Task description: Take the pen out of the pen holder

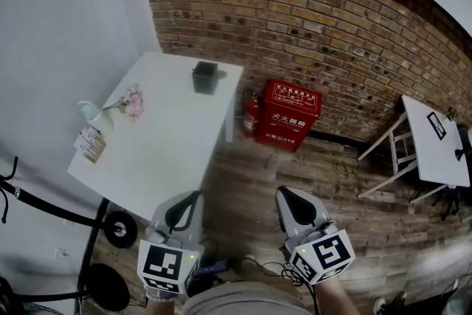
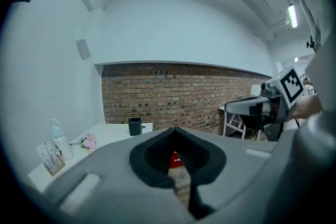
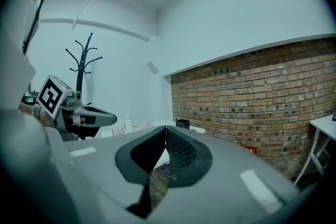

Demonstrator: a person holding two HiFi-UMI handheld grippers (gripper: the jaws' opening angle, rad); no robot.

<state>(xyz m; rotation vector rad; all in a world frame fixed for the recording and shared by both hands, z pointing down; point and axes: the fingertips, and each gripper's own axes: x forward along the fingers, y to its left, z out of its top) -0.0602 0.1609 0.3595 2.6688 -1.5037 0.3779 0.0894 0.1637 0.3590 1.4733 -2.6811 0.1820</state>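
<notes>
Ahead, pen holder (image 1: 205, 77) on table (image 1: 177, 151), flowers (image 1: 133, 104) nearby; left tongs (image 1: 197, 195), right tongs (image 1: 281, 191) closed, empty.

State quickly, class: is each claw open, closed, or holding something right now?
Left claw: closed, holding nothing.
Right claw: closed, holding nothing.
</notes>
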